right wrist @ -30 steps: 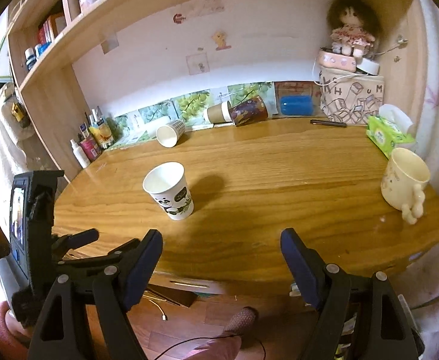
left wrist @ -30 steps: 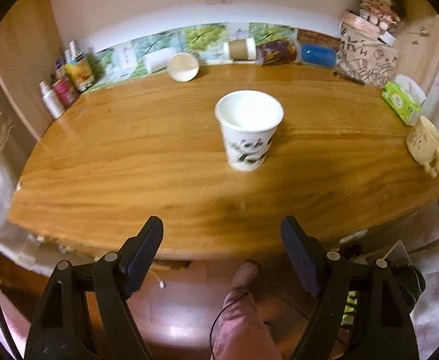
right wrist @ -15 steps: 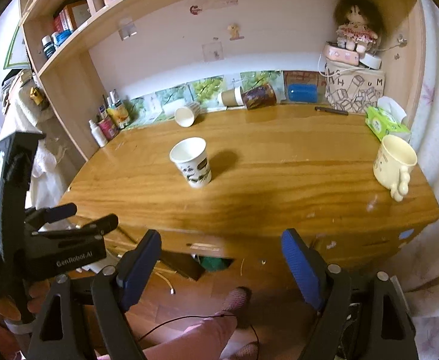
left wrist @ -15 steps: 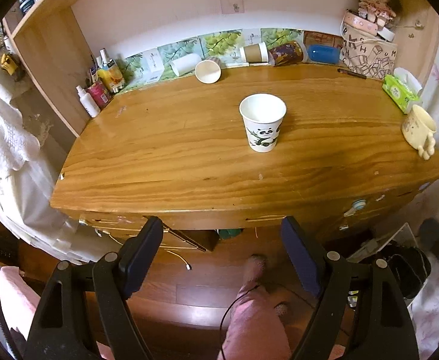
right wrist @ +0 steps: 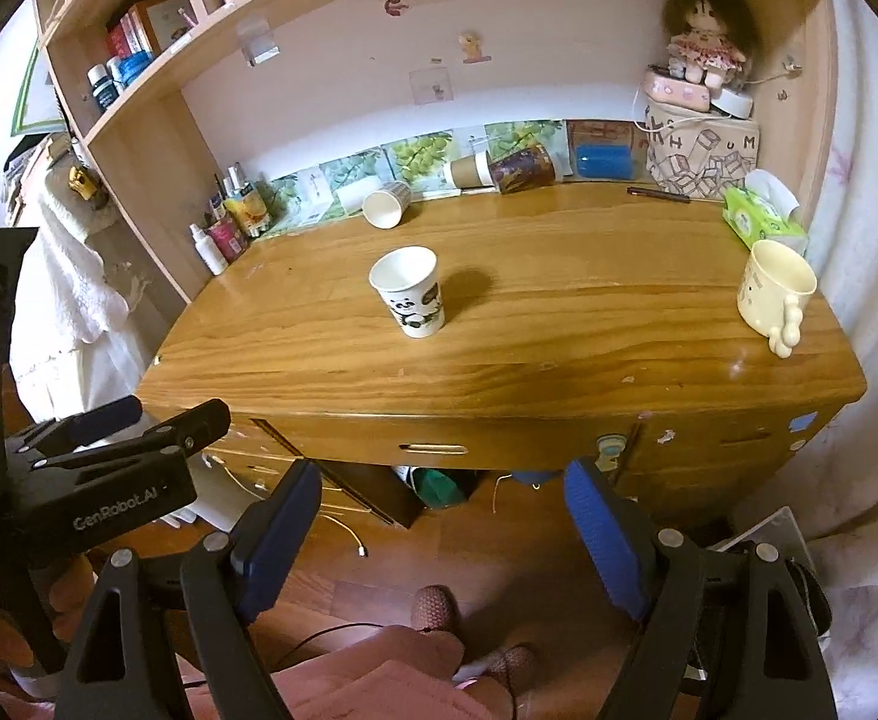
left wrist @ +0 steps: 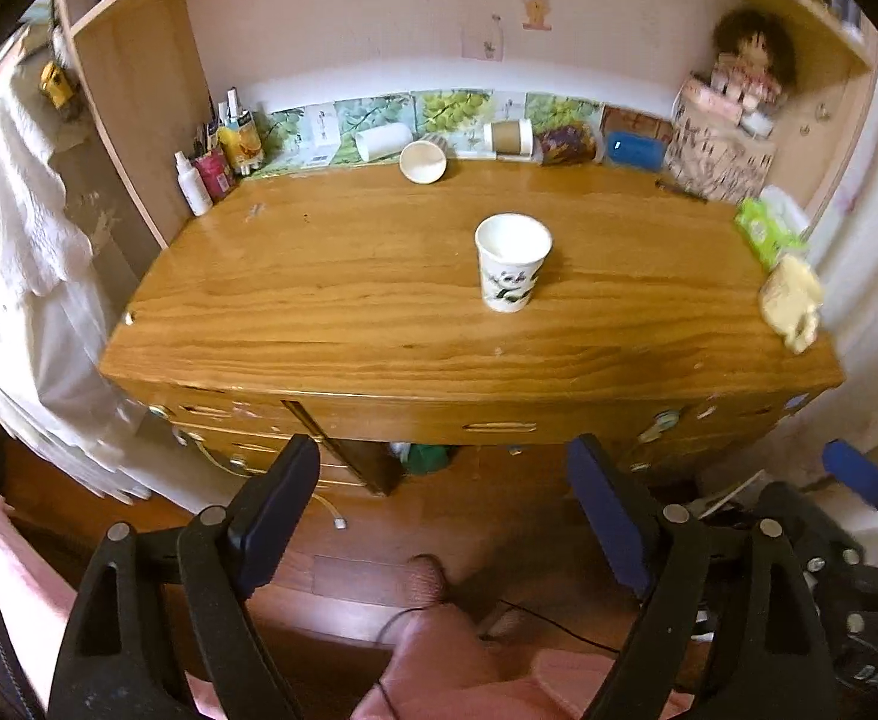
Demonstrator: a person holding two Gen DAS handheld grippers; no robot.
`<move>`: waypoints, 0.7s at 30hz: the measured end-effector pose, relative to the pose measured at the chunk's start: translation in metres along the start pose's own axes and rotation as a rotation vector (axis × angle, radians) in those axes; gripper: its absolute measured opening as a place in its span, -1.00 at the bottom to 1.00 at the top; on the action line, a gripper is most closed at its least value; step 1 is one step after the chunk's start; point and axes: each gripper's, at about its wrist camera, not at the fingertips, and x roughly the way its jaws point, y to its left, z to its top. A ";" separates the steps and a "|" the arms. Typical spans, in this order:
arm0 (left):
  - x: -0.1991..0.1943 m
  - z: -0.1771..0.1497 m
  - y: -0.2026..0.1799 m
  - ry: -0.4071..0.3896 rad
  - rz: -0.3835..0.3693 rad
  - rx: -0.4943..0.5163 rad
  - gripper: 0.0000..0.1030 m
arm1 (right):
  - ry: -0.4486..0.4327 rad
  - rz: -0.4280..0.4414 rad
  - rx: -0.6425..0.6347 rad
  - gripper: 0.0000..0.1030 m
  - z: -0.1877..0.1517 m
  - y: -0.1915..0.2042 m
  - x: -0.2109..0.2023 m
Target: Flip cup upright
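Note:
A white paper cup with a panda print [left wrist: 511, 264] stands upright, mouth up, near the middle of the wooden desk [left wrist: 342, 306]. It also shows in the right wrist view [right wrist: 410, 291]. My left gripper [left wrist: 442, 510] is open and empty, held back from the desk's front edge, over the floor. My right gripper [right wrist: 442, 516] is open and empty too, well short of the desk. The left gripper's body [right wrist: 96, 480] shows at the left of the right wrist view.
At the back of the desk lie a paper cup on its side [right wrist: 386, 205], a brown cup [right wrist: 469, 171] and a dark patterned cup [right wrist: 526, 168]. A cream mug [right wrist: 775, 294] and a green tissue pack [right wrist: 763, 219] stand at the right. Bottles [right wrist: 228, 228] stand back left. Drawers [right wrist: 432, 449] are below.
Both grippers have pulled back and up from the desk. The panda cup looks smaller and farther off, and the drawer fronts and floor have come into view. The cup has not moved.

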 end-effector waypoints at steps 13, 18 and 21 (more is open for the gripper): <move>-0.043 -0.022 0.009 -0.158 0.028 -0.066 0.79 | -0.111 -0.050 -0.113 0.64 -0.013 0.028 -0.043; -0.052 -0.031 0.002 -0.198 0.027 -0.057 0.88 | -0.179 -0.070 -0.114 1.00 -0.024 0.027 -0.059; -0.051 -0.034 0.003 -0.192 0.026 -0.077 0.99 | -0.184 -0.078 -0.103 1.00 -0.027 0.024 -0.059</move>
